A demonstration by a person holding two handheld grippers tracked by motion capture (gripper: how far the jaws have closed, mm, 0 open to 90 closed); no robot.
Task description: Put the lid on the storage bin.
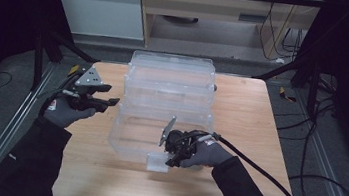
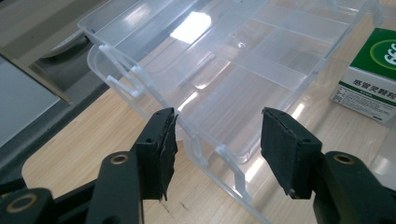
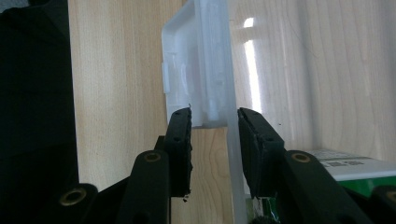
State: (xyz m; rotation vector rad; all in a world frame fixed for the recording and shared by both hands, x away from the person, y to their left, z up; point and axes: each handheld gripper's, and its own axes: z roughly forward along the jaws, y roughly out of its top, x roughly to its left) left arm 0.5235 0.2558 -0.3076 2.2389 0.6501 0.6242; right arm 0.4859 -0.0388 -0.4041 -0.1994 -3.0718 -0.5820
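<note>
A clear plastic organiser box (image 1: 166,109), ribbed into compartments, sits open mid-bench on pale wood-grain (image 1: 242,101), its lid (image 1: 171,75) laid back. The right tongs (image 3: 214,140) clamp their black padded jaws on the box's frosted front latch (image 3: 201,70). The left tongs (image 2: 217,144) hang open over the box's left edge, holding nothing. A green-and-white carton (image 2: 369,74) lies seen through the plastic.
</note>
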